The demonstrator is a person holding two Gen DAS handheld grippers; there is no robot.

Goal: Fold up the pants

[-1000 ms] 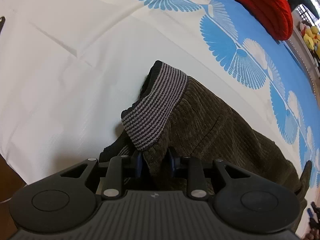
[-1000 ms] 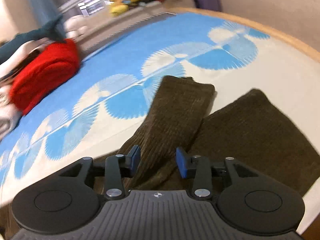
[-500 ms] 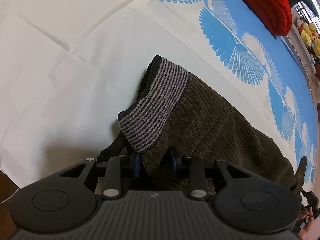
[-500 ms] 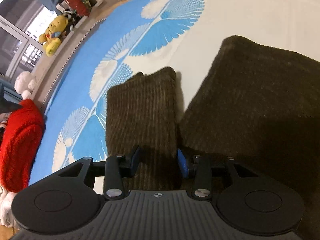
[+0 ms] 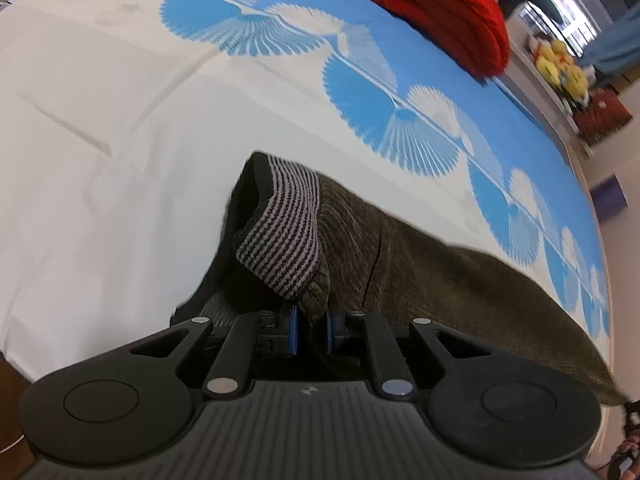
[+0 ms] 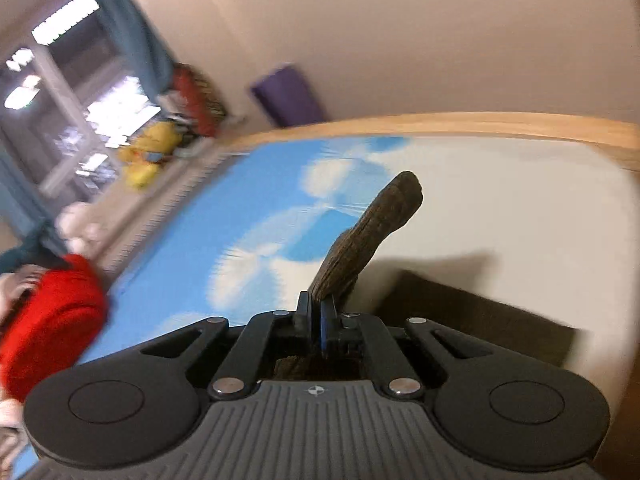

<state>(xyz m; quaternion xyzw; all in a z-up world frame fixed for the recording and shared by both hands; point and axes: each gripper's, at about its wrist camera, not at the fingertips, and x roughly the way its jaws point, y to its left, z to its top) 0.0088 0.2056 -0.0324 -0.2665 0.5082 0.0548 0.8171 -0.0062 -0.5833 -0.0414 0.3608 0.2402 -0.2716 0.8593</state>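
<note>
Dark brown corduroy pants with a grey-and-black striped waistband lie on a bed sheet. In the left wrist view my left gripper is at the waist end. Its jaws are closing, and a bunched fold of brown fabric just below the waistband is pinched between the blue pads. In the right wrist view my right gripper is shut on the end of one pant leg, which sticks up off the bed. The other leg lies flat below to the right.
A red cushion sits at the far side of the blue-and-white fan-patterned sheet. Yellow plush toys stand on a ledge beyond. A wooden bed edge runs under the wall, near a purple object.
My left jaws narrowed onto the waist fabric and lifted it a little. My right jaws closed on the leg end and raised it, and that view swung up toward the wall.
</note>
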